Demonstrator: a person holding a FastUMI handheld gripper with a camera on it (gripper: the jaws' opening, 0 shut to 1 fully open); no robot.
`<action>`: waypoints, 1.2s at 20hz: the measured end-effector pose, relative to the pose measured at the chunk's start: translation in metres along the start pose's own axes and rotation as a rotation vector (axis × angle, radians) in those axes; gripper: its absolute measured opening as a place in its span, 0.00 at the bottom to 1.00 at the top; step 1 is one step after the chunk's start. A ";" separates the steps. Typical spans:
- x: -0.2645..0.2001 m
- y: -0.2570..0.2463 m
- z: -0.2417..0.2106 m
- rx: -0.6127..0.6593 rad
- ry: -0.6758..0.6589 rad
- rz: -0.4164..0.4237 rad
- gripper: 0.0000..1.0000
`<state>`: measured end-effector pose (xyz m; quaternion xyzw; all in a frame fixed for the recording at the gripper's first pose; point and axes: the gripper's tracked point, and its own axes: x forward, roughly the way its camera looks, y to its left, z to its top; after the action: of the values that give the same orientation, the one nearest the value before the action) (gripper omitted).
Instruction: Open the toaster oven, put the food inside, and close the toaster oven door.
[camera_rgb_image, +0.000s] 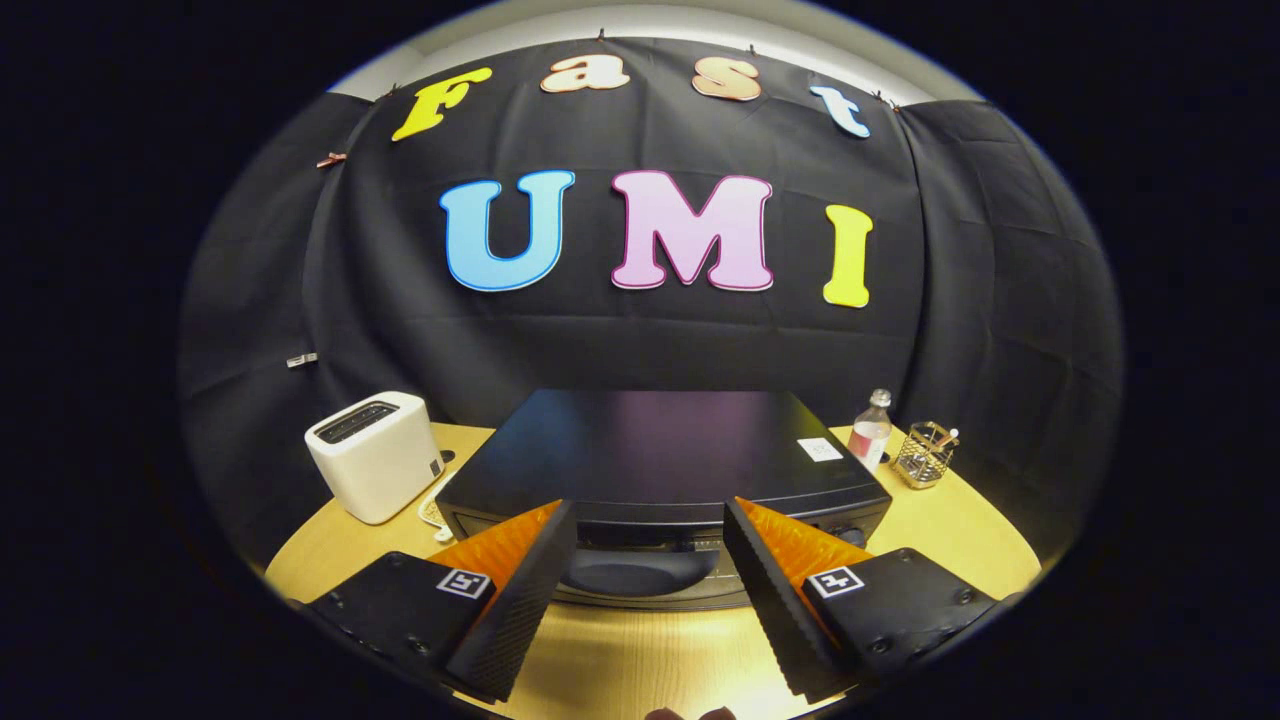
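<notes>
1. Centrally, the toaster oven (665, 450), a dark box with a glossy flat top, stands on the wooden worktop (960, 530) just ahead of the gripper (650, 560); its front edge and dark handle (628, 572) show between the two fingers, and its door looks closed.
2. Jaws: released, spread wide, holding nothing; the fingers flank the oven's front without visibly touching it.
3. A small white label (820, 449) lies on the oven's top near its right rear corner.
4. Left of the oven: a white pop-up toaster (375, 455), upright, near but apart; a pale cord (432, 512) lies between the two.
5. Right of the oven, towards the back: a clear bottle (871, 430) and, just beside it, a wire-mesh holder (924, 453) with small items inside.
6. Nothing stands between the fingers and the oven front.
</notes>
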<state>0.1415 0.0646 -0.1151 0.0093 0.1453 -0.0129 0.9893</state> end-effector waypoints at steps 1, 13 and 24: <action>0.005 0.002 -0.006 -0.010 0.015 0.002 0.98; 0.017 0.001 -0.032 0.028 0.104 -0.001 0.99; -0.047 0.001 -0.086 0.023 0.151 0.040 0.98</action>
<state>0.0722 0.0682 -0.1838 0.0243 0.2192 0.0058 0.9754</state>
